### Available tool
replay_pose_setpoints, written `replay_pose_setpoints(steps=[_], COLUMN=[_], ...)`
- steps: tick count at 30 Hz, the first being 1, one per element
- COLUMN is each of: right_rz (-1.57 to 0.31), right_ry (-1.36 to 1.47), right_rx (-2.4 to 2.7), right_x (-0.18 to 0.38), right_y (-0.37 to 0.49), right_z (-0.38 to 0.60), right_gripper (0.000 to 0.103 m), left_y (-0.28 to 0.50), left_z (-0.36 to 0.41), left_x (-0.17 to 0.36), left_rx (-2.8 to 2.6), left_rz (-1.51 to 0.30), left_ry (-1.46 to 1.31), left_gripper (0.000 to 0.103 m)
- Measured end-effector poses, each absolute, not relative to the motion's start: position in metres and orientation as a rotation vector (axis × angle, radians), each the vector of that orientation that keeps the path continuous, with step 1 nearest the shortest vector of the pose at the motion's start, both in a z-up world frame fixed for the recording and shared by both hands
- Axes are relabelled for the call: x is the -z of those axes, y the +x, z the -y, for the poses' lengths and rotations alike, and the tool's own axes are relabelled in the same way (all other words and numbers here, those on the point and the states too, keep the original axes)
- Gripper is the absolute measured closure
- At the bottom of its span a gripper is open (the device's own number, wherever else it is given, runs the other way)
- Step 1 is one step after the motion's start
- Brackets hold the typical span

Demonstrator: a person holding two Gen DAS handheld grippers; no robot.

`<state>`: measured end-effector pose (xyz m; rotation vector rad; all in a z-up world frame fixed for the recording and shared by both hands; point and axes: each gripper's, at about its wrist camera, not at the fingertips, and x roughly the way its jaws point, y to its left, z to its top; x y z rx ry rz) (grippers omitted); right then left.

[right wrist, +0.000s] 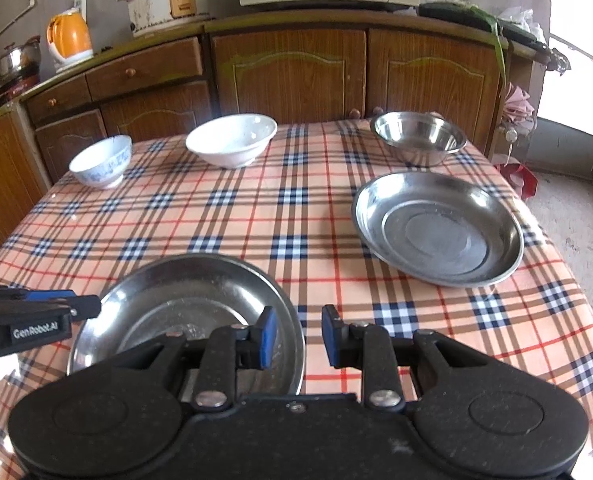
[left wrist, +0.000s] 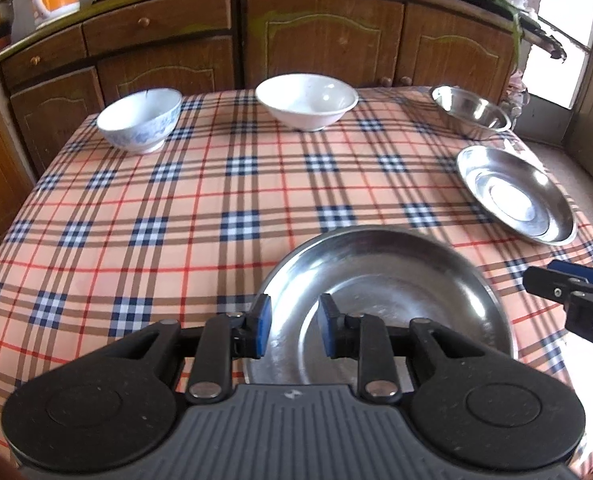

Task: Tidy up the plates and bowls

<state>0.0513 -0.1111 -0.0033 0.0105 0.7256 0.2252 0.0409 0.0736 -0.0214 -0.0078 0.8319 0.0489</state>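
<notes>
Left wrist view: left claw (left wrist: pixel 295 328) is slightly spread, empty, above the near steel plate (left wrist: pixel 380 304) on the tabletop (left wrist: pixel 176 208); right claw (right wrist: pixel 299 334), likewise gapped, holds nothing, probably readying a rim grasp.

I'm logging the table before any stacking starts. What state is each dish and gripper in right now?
Near steel plate: upright, empty, on the cloth.
Far steel plate: upright, empty.
Steel bowl: upright, empty.
White bowl: upright, empty.
Blue-patterned bowl: upright, empty.
Left gripper: open, holding nothing.
Right gripper: open, holding nothing.
</notes>
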Motion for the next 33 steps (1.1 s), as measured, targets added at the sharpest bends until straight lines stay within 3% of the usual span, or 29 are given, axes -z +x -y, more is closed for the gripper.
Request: replay_pose_setpoints(steps=[3, 6, 33], right_rz=[-0.707, -0.693, -0.644], right_ry=[0.016, 0.019, 0.041], right_rx=[-0.224, -0.215, -0.127], right_x=[-0.005, -0.012, -0.036], right_y=[0.047, 0.045, 0.054], right_z=[0.116, 0.121, 0.185], right_gripper=[0.072, 0.069, 0.055], left_y=[0.039, 0.038, 0.061], left_z=[-0.066, -0.057, 0.004], left_x=[0.014, 0.008, -0.024], left_rx=[-0.030, -0.023, 0.044], left_rz=[-0.821, -0.802, -0.758], left_ry=[-0.014, -0.008, -0.008], left_gripper=[0.073, 0.064, 0.042])
